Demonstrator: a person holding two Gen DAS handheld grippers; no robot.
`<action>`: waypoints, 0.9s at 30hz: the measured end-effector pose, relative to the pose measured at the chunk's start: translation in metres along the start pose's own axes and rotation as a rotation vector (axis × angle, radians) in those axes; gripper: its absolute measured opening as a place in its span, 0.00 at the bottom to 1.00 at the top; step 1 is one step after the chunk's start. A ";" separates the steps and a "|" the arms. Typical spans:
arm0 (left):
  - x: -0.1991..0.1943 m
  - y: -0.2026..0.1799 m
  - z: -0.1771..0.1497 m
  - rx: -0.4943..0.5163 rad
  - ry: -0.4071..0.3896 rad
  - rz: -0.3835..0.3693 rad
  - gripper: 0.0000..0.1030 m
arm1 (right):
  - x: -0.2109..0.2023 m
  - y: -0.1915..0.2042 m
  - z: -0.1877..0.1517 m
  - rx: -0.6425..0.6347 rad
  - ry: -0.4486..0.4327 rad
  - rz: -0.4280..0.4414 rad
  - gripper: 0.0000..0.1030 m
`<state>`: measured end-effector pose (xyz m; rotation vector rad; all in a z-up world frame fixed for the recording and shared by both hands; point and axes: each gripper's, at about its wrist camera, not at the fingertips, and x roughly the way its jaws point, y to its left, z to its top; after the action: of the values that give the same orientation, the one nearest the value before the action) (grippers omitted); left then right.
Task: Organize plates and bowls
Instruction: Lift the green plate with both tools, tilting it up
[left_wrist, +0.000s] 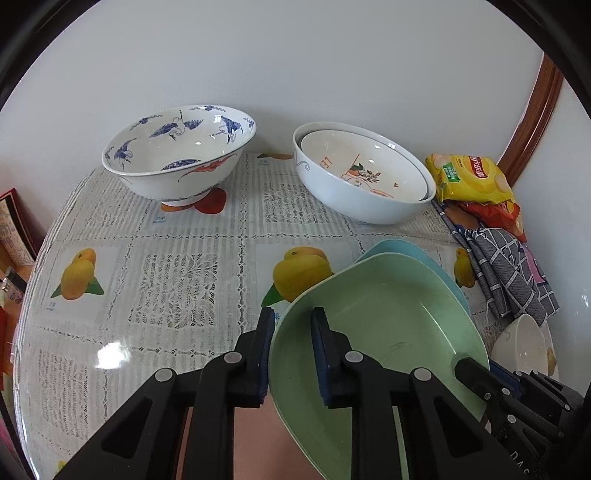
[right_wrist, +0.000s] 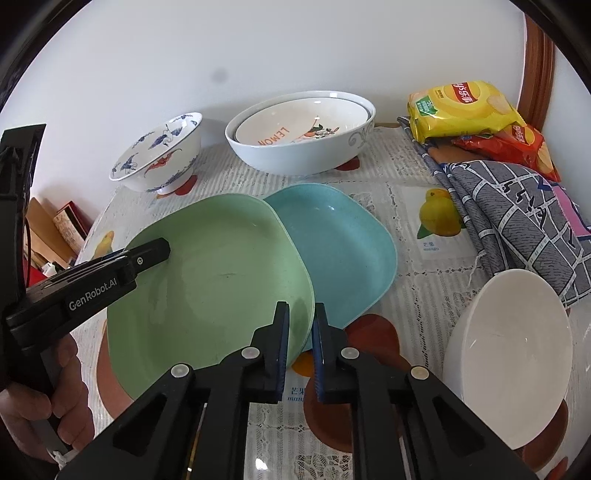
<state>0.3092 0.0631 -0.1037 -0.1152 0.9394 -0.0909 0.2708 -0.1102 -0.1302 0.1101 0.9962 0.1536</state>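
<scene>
Two grippers pinch our green plate (right_wrist: 210, 280) at opposite rims, left gripper (left_wrist: 291, 354) and right gripper (right_wrist: 300, 350), overlapping the blue plate (right_wrist: 343, 243); stiff, light, probably slippery.

The green plate (right_wrist: 214, 280), squarish with rounded corners, is tilting up off my worktop, its right edge overlapping the blue plate (right_wrist: 343, 243), which is lying flat beside it. At the back, a blue-and-white crane-patterned bowl (right_wrist: 159, 155) is standing upright, and a lemon-printed bowl (right_wrist: 295, 127) is nesting inside a larger white bowl (right_wrist: 295, 158). A plain white bowl (right_wrist: 509, 354) is sitting at my near right.
</scene>
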 end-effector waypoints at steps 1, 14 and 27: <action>-0.005 -0.002 0.000 0.004 -0.008 -0.001 0.19 | -0.006 -0.001 0.000 0.004 -0.010 0.004 0.11; -0.078 -0.034 -0.012 0.019 -0.102 -0.044 0.18 | -0.092 -0.011 -0.011 0.030 -0.130 -0.025 0.11; -0.131 -0.048 -0.044 0.011 -0.145 -0.057 0.18 | -0.154 -0.013 -0.042 0.061 -0.198 -0.030 0.11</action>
<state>0.1951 0.0296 -0.0179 -0.1363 0.7906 -0.1391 0.1542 -0.1495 -0.0276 0.1629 0.8046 0.0834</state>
